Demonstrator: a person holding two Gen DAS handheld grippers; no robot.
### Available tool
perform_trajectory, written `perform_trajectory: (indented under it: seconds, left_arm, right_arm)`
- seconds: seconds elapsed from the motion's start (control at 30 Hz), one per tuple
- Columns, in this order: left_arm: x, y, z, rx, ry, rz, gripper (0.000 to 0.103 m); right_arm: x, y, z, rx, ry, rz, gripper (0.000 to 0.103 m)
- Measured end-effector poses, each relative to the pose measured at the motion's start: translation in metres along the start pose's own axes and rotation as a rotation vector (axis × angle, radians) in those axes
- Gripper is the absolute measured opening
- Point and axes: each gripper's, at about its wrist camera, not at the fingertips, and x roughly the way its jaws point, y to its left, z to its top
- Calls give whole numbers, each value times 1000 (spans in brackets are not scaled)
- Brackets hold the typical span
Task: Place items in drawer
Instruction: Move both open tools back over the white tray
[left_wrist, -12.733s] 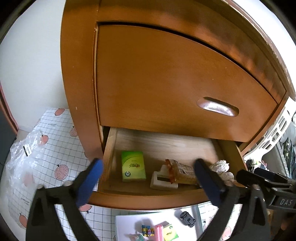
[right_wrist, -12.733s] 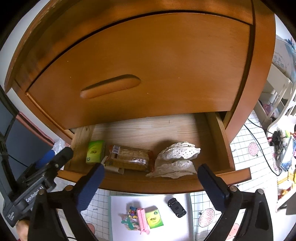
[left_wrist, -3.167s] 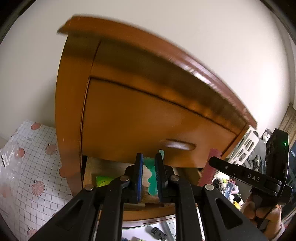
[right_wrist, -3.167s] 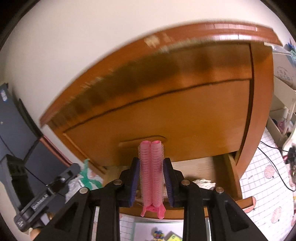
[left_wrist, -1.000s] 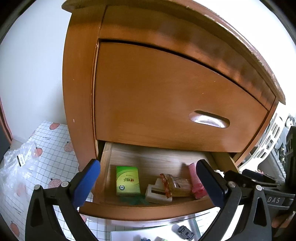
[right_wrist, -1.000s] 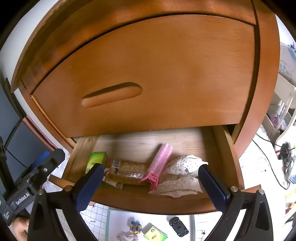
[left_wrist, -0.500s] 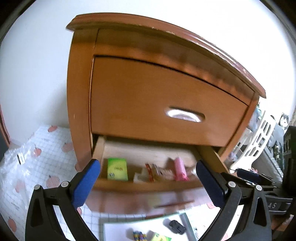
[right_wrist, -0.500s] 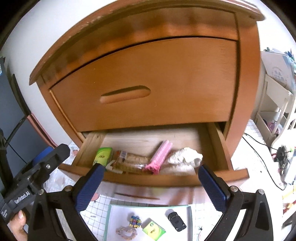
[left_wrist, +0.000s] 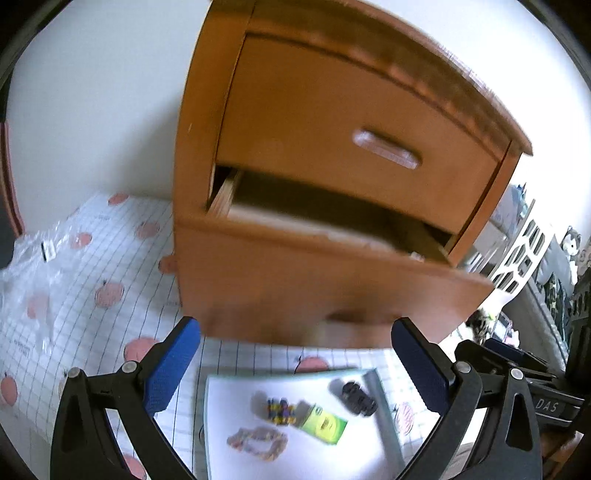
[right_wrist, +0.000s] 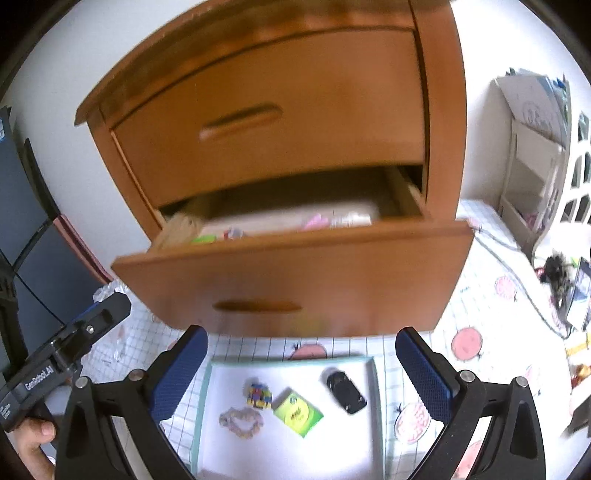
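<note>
Hovering before the open drawer, I keep both pairs of jaws spread and empty. Inside it lie blurred pink, green and white things. Below the drawer, a white tray holds a toy car, green packet, scrunchie and block toy.

The left gripper, jaws spread wide and empty, hangs above a white tray holding a toy car and green packet, below the open wooden drawer.
</note>
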Motion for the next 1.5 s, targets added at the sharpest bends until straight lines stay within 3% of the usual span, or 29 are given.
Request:
perform_trajectory:
  seconds: [0.47, 0.6, 0.73, 1.0, 1.13, 1.23, 1.37, 1.5]
  left_arm:
    - [49, 30, -60, -3, 188, 48, 103]
    - [63, 36, -73, -13, 252, 31, 103]
    - [82, 43, -90, -62, 367, -6, 103]
    - [103, 52, -121, -44, 480, 60, 103]
    - [107, 54, -130, -33, 497, 79, 103]
    - [111, 52, -135, -6, 516, 81, 101]
    - [116, 50, -143, 16, 551, 80, 86]
    - [122, 49, -150, 21, 575, 79, 82]
  right_arm:
    - [46, -11, -59, 39, 144, -26, 103]
    - [62, -13, -73, 49, 197, -27, 103]
    - [83, -17, -88, 54, 273, -48, 103]
    - [115, -19, -110, 44, 382, -65, 102]
    - [127, -19, -117, 32, 413, -67, 98]
    - [133, -19, -120, 27, 430, -52, 96]
    - [142, -15, -120, 6, 445, -34, 92]
    - [153, -6, -124, -38, 470, -16, 89]
